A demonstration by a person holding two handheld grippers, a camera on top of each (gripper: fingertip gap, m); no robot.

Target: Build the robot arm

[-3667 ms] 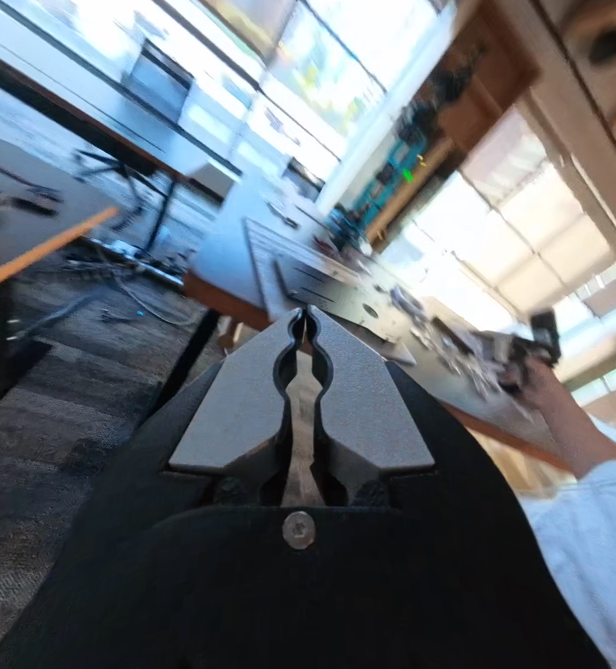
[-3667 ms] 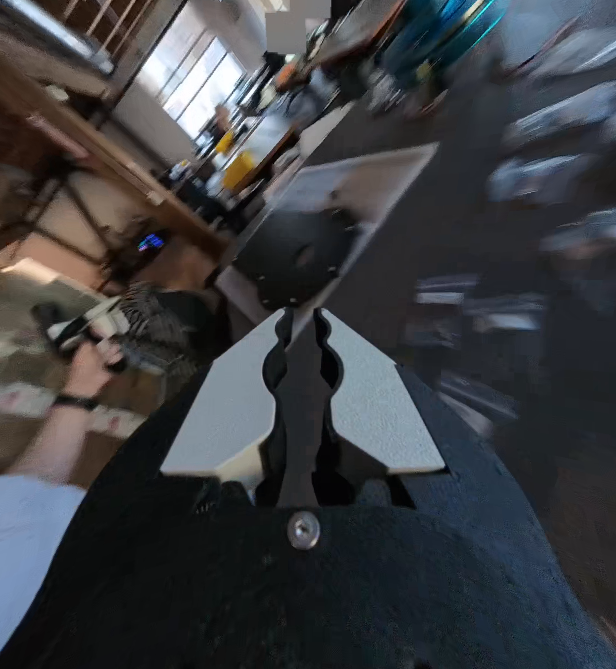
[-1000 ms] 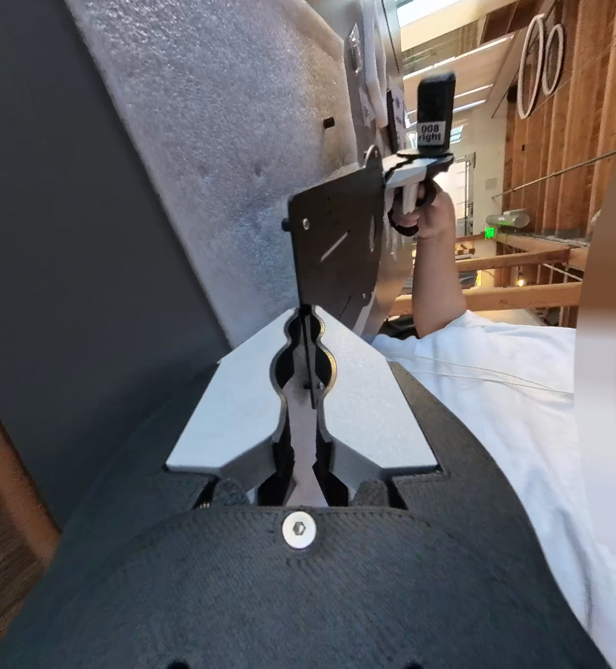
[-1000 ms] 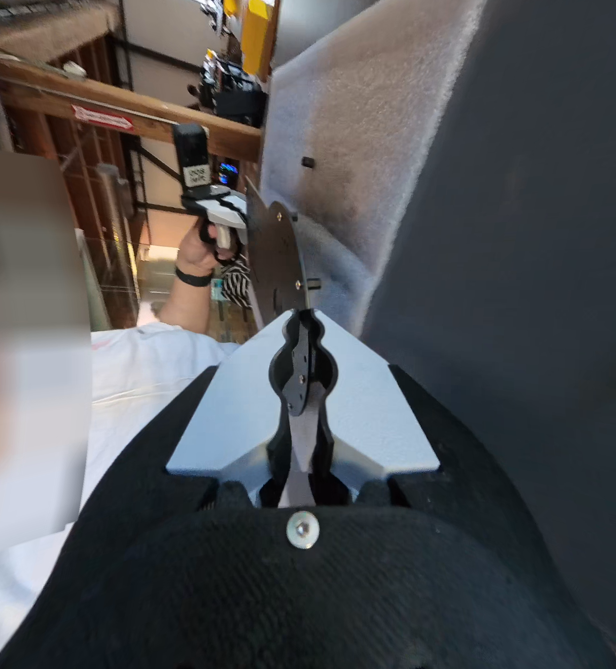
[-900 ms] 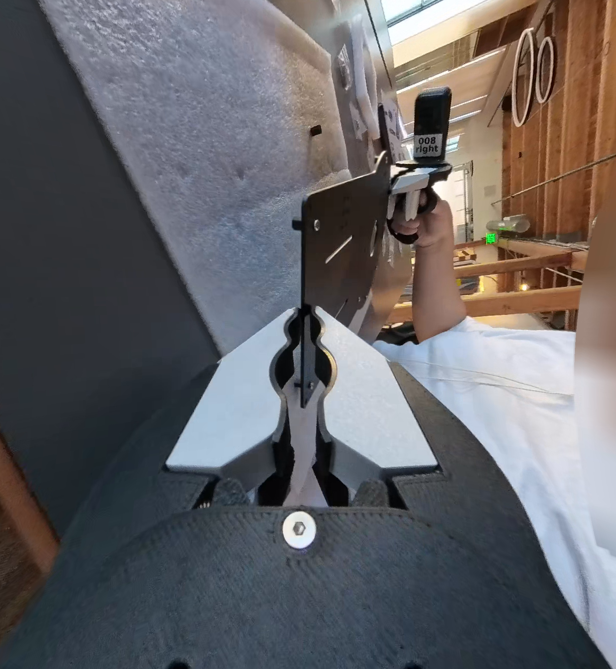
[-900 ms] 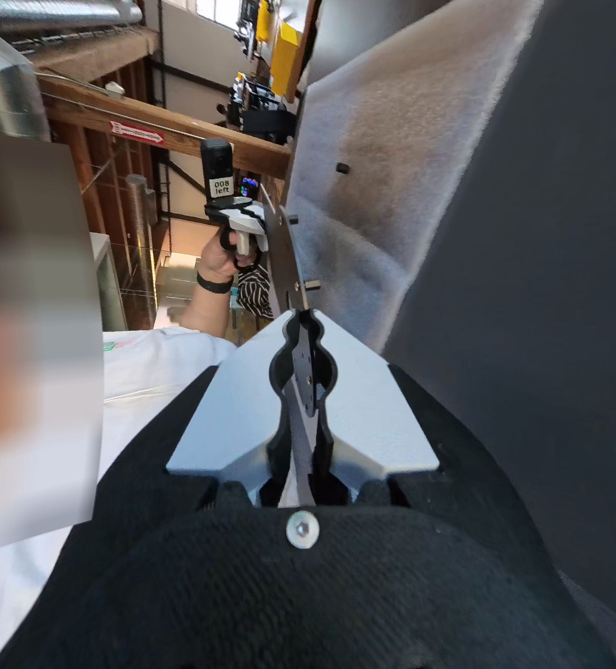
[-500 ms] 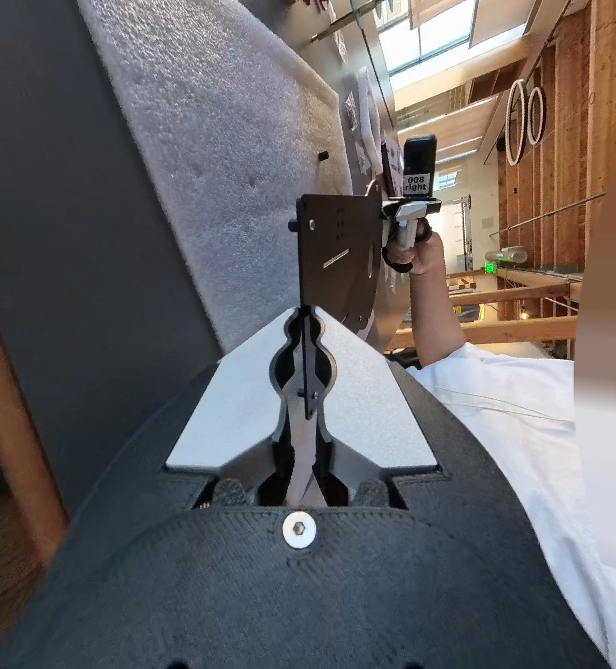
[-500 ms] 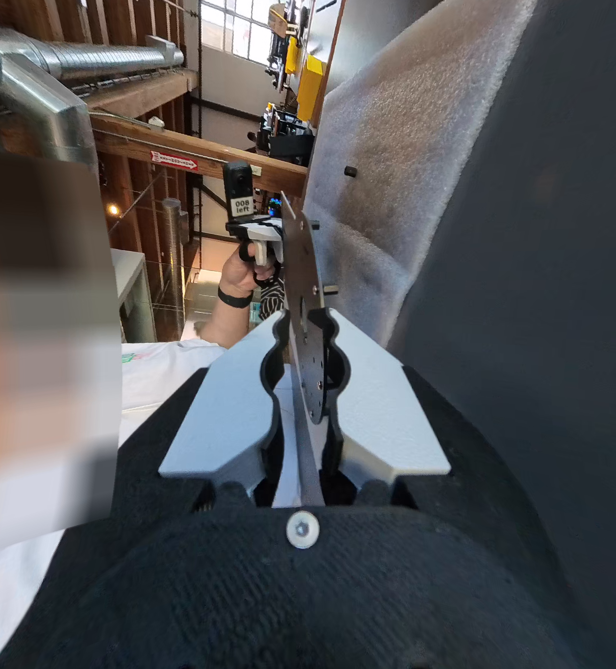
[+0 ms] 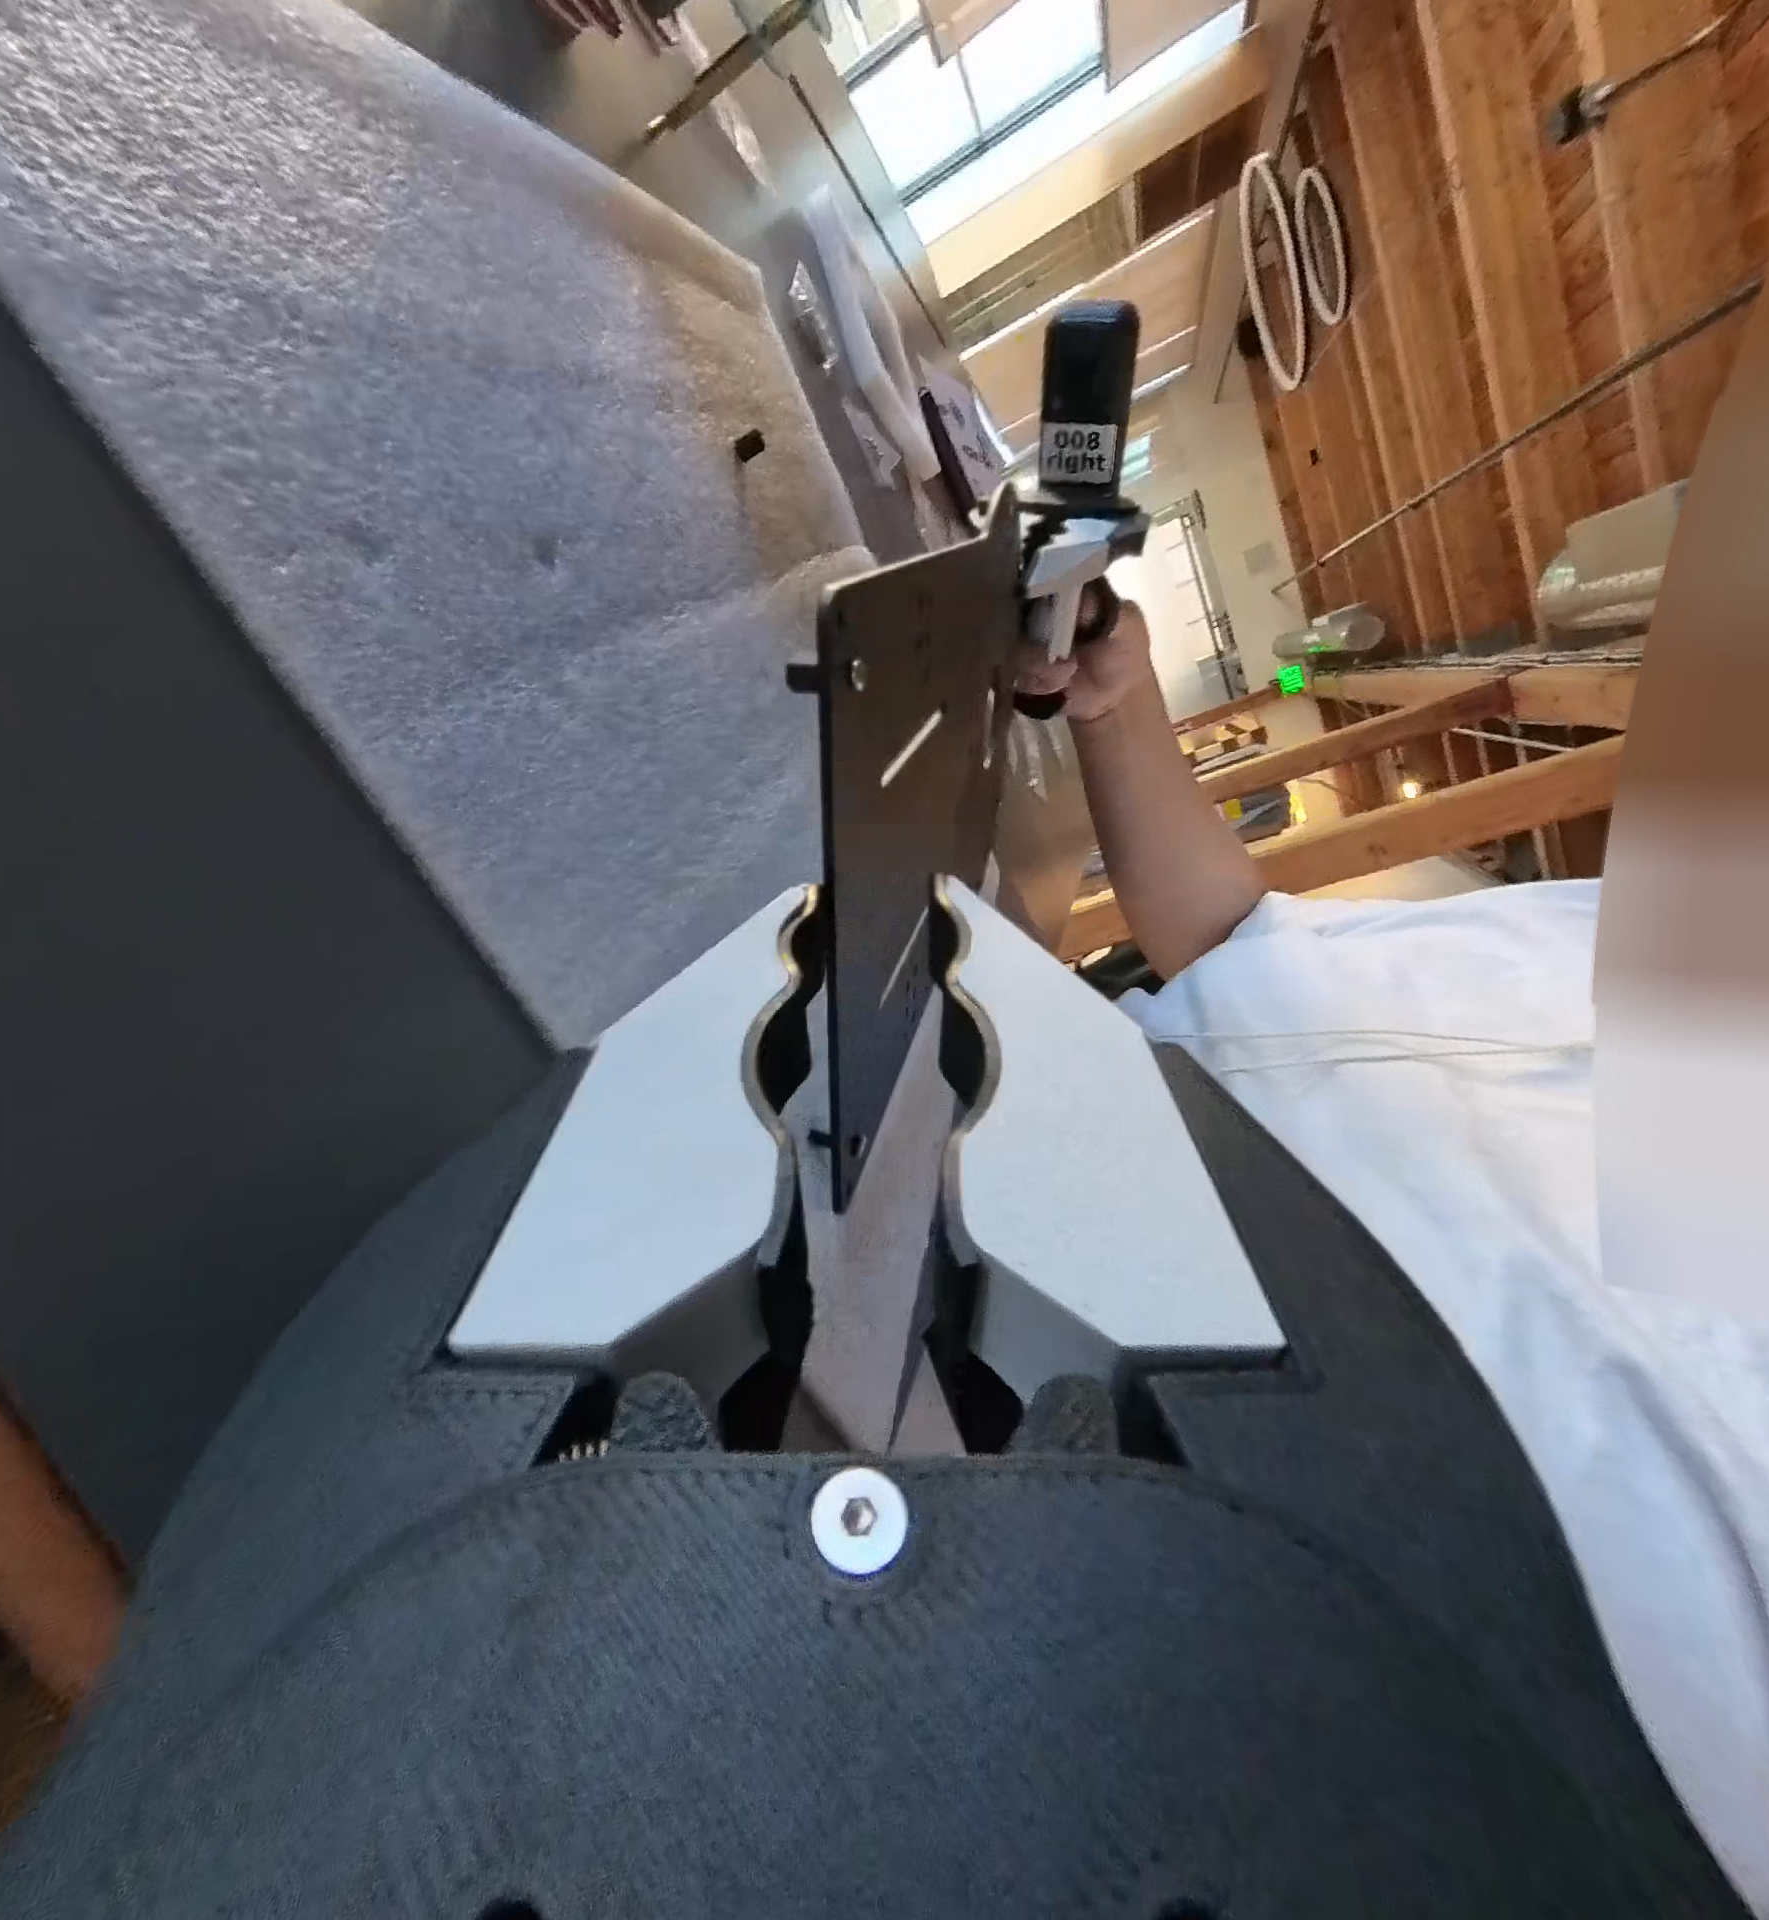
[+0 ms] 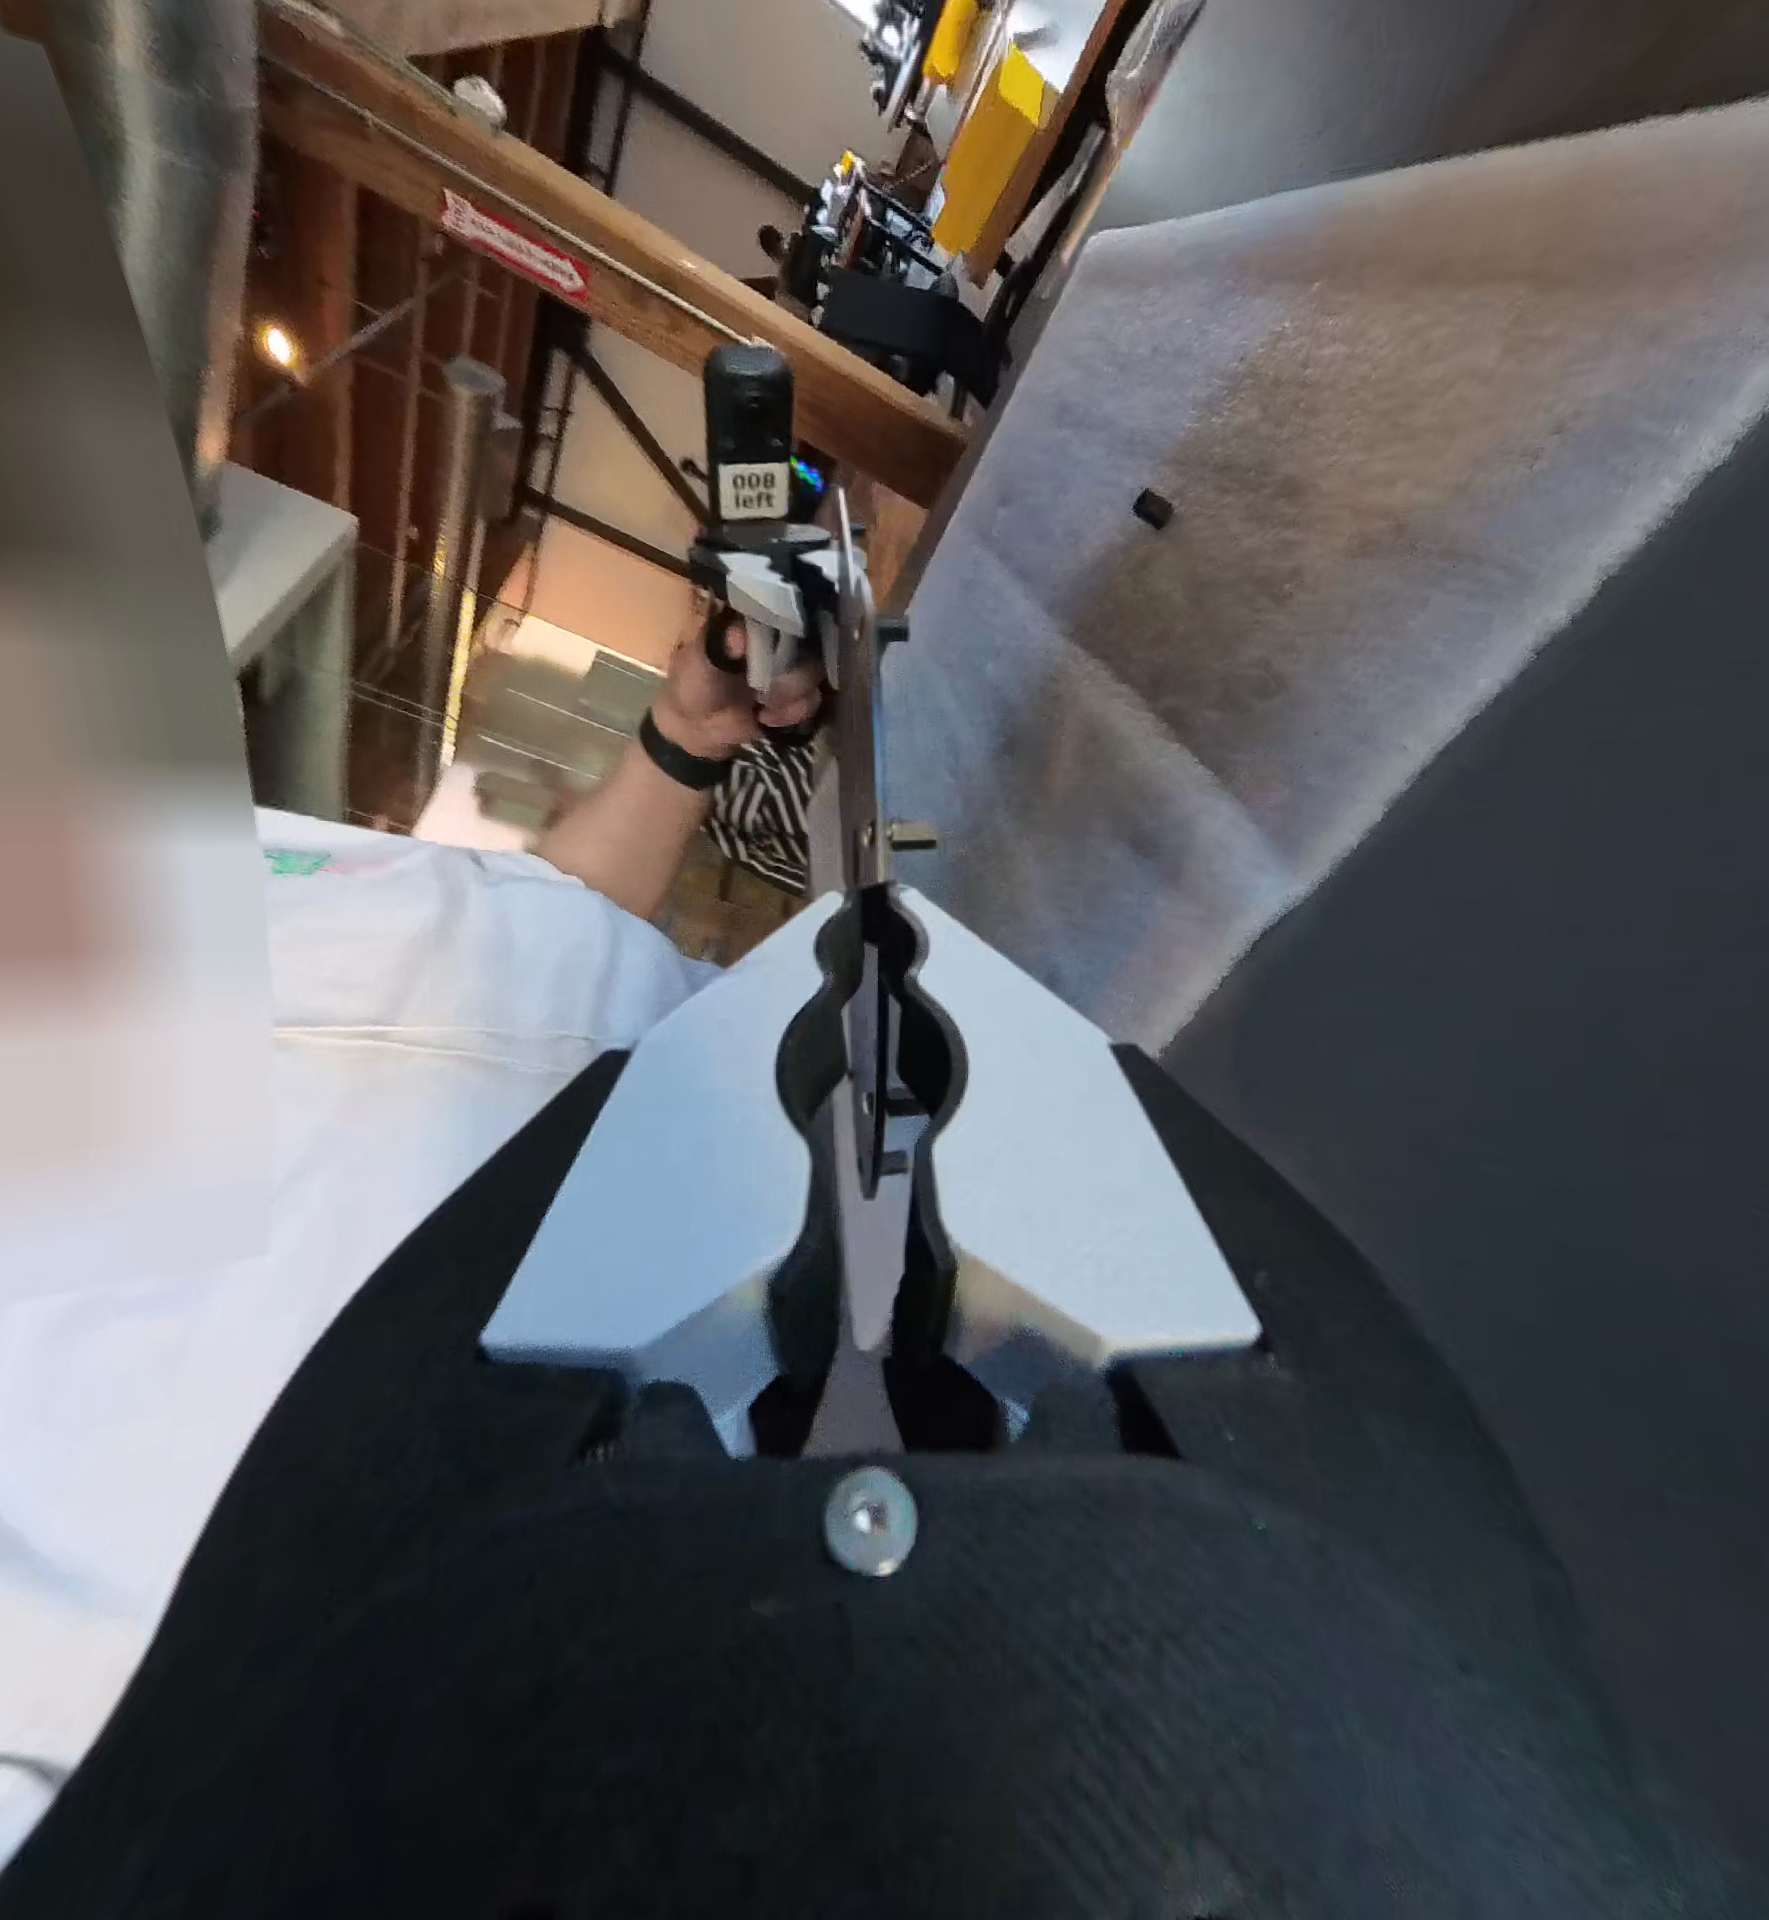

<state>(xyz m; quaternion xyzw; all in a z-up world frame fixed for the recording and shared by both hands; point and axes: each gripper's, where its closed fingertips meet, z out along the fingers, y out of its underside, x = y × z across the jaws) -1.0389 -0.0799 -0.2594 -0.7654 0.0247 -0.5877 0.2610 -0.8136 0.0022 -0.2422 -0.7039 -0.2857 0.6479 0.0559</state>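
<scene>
Two tools are set at opposite ends of one plate (image 9: 911,707), which is held up off the surface (image 9: 132,831), edge-on and straight ahead of each tool. The right tool (image 10: 862,896) is clamped on the plate's near edge, its fingertips pressed against both faces. The left tool (image 9: 877,904) is released: its jaws stand apart with the plate's other end slanting loosely between them, and whether either finger touches it cannot be told.

The plate is judged thin, stiff, dark metal, fairly light but smooth enough to slip or swing in a one-ended grip. Short pegs (image 10: 911,834) stick out from one face, so hold is best taken on a flat margin clear of pegs and holes.

No container is seen. Beyond the left tool, to its left, foam (image 9: 464,416) lies on the surface, and one small dark block (image 9: 747,447) rests on it.
</scene>
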